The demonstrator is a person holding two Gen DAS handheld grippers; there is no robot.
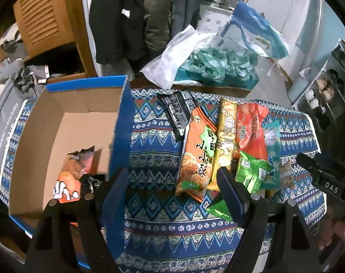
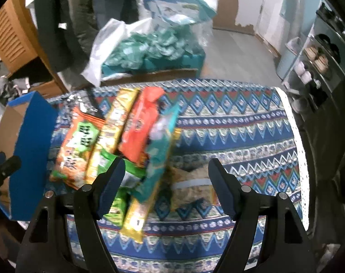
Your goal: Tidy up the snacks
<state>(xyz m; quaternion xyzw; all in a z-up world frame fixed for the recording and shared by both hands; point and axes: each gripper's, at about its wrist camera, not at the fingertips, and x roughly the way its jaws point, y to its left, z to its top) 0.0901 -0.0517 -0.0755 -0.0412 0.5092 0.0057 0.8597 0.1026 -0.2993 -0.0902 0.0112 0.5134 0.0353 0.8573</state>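
A pile of snack packets lies on the patterned tablecloth [image 1: 154, 150]: an orange packet [image 1: 196, 157], a yellow one [image 1: 224, 141], a red one [image 1: 252, 132], a green one [image 1: 252, 170], a teal one [image 2: 160, 150] and a black one [image 1: 177, 111]. A cardboard box [image 1: 81, 104] with blue outer walls stands at the left and holds an orange snack [image 1: 70, 177]. My left gripper [image 1: 172, 182] is open and empty, between the box wall and the pile. My right gripper [image 2: 165, 175] is open and empty, above the teal packet and a pale snack bag [image 2: 193, 188].
Behind the table are a white plastic bag [image 1: 172, 56] and teal packaging [image 1: 218, 66]. A wooden cabinet [image 1: 43, 20] stands at the back left. A shelf with shoes [image 2: 318, 63] is at the right. The table's right edge [image 2: 299, 150] drops off.
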